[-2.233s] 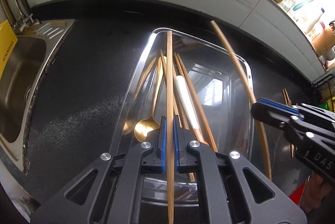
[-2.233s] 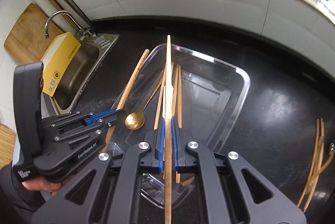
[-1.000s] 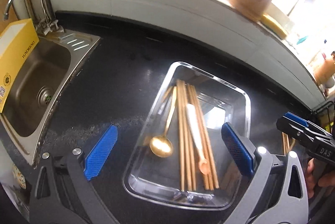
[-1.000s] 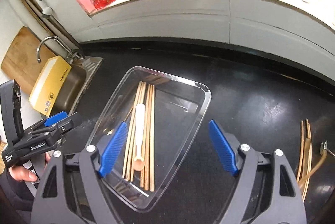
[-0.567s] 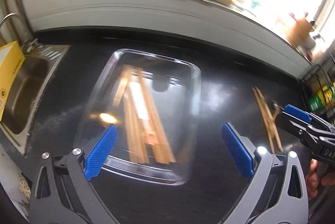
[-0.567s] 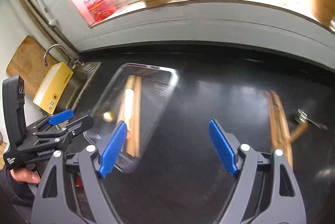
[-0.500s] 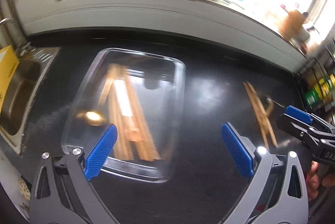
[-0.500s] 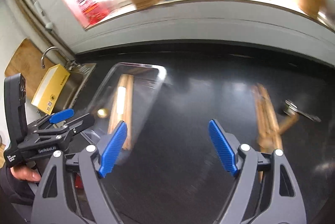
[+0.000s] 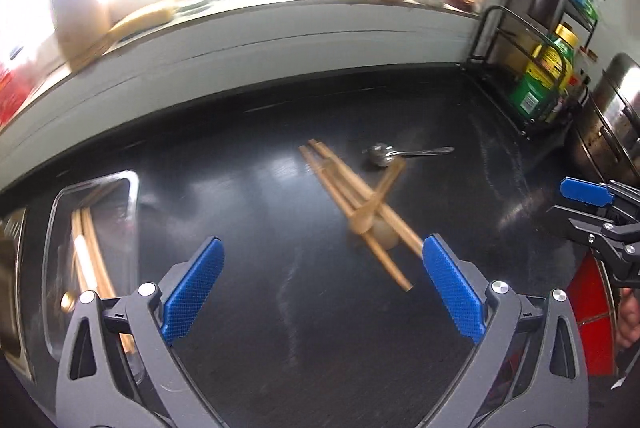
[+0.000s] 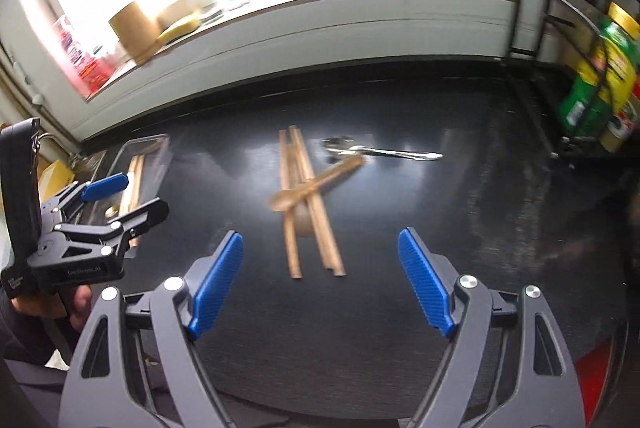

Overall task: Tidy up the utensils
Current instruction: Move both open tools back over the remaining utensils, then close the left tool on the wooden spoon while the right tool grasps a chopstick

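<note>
Lying at twelve o'clock of the wide-open, empty right gripper (image 10: 318,284) — the nearer — the tan wooden chopsticks (image 10: 308,204) on the black worktop (image 10: 440,228) ran lengthwise away; left gripper (image 9: 322,286) likewise gaped empty.

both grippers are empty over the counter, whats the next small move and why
Probably lower the right gripper onto the wooden spoon. Both grippers are open and empty; the spoon lies across the loose chopsticks, so it likely has to come off before they go to the clear tray.

Black countertop (image 10: 460,228) below a bright, cluttered window ledge (image 10: 320,4).
</note>
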{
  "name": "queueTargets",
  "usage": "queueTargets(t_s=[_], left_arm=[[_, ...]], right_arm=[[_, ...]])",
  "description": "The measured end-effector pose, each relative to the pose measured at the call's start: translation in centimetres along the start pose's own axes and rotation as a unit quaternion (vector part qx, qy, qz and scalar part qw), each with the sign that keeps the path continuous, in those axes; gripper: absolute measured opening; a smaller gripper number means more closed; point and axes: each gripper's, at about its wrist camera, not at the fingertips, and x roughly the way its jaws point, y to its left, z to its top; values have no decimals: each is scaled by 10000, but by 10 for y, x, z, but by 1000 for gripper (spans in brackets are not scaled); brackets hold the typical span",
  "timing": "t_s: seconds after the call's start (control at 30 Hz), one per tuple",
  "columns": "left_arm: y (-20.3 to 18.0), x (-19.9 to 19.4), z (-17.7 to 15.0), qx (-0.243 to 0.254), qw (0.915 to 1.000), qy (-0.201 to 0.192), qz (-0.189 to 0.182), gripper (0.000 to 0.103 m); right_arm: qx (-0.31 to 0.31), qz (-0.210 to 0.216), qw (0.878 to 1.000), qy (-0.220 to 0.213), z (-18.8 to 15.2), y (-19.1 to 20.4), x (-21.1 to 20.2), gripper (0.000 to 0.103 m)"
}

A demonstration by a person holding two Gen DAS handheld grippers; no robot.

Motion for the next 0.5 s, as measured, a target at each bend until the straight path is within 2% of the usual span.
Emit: queueTargets(t_s=[0.23,0.33,0.43,0.5], left_arm=[[-21,21,13,286,9996,-12,1,97],[-28,31,16,563,9984,-13,-85,97],[-43,45,17,1127,9935,-50,-144,97],[-54,57,18,1580,9871,-67,-244,97]], right_arm=[[-179,-5,9998,-60,6,-15,1,78],[-238,57,9997,-15,11,-21,8,78],[-183,98,9998,28,15,-26,16,78],[-169,118,9998,60,18,-31,22,78]])
